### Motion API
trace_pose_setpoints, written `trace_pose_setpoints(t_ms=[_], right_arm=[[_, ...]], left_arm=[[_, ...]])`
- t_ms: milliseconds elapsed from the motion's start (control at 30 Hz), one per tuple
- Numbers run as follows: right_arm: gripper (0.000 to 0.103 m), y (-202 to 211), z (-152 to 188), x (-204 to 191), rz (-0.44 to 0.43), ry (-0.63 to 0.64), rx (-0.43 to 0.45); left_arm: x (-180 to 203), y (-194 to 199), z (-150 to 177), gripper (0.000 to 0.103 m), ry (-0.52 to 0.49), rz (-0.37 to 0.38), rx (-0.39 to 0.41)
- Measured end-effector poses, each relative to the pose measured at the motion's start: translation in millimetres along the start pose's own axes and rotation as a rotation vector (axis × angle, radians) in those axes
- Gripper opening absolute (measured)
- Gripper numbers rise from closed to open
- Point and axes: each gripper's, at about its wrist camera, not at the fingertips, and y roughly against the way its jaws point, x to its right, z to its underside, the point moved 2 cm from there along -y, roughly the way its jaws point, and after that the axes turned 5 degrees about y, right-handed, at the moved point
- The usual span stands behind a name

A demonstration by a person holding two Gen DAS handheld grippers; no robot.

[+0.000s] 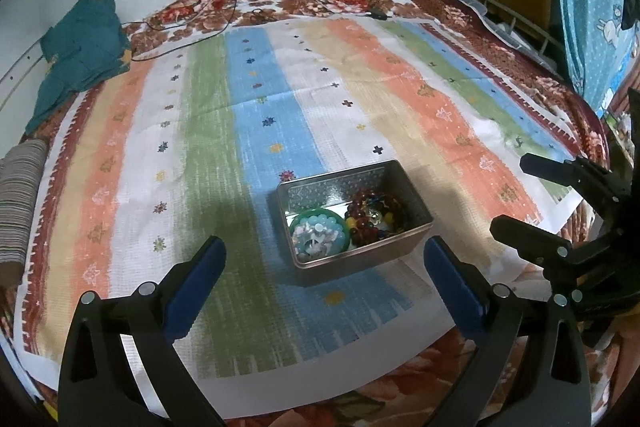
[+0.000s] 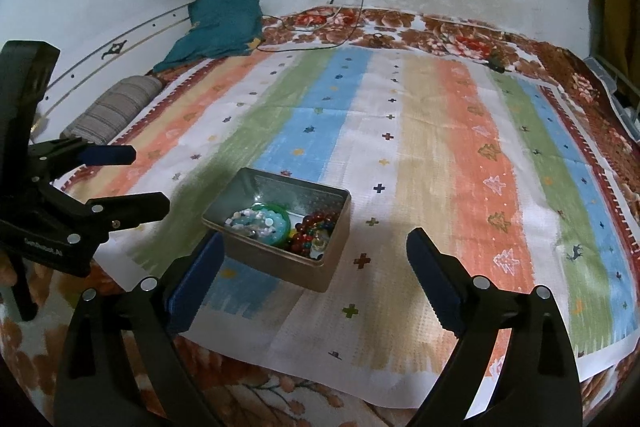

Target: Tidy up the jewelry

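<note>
Both the left gripper [image 1: 326, 259] and the right gripper [image 2: 314, 253] stand wide and released, grasping nothing. Just ahead of the jaws the metal tin [image 1: 408, 239] sits on the striped cloth [image 1: 256, 115], holding a green bracelet [image 1: 318, 217] and dark red beads [image 1: 368, 217].

The open rectangular metal tin [image 1: 394, 233] sits near the front of the striped cloth [image 1: 280, 99] on the bed. Inside, the round green beaded bracelet [image 1: 319, 235] lies left of the dark red bead string [image 1: 366, 217].
</note>
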Motion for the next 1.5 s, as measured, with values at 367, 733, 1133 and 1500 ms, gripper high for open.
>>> trace_pose_setpoints(t_ms=[367,733,1133,1500], right_arm=[[0.094,3,1,-6,0.008,0.025,0.01],[0.094,4,2,-1,-0.007,-0.001,0.005],[0.094,5,0,-3,-0.008,0.01,0.013],[0.094,3,0,-6,-0.023,0.026,0.005]], left_arm=[[4,0,2,0.097,-0.031,-0.027,0.003],[6,8,2,0.097,-0.039,-0.043,0.037],[7,10,2,0.097,-0.045,-0.037,0.044],[2,9,3,0.097,-0.02,-0.04,0.041]])
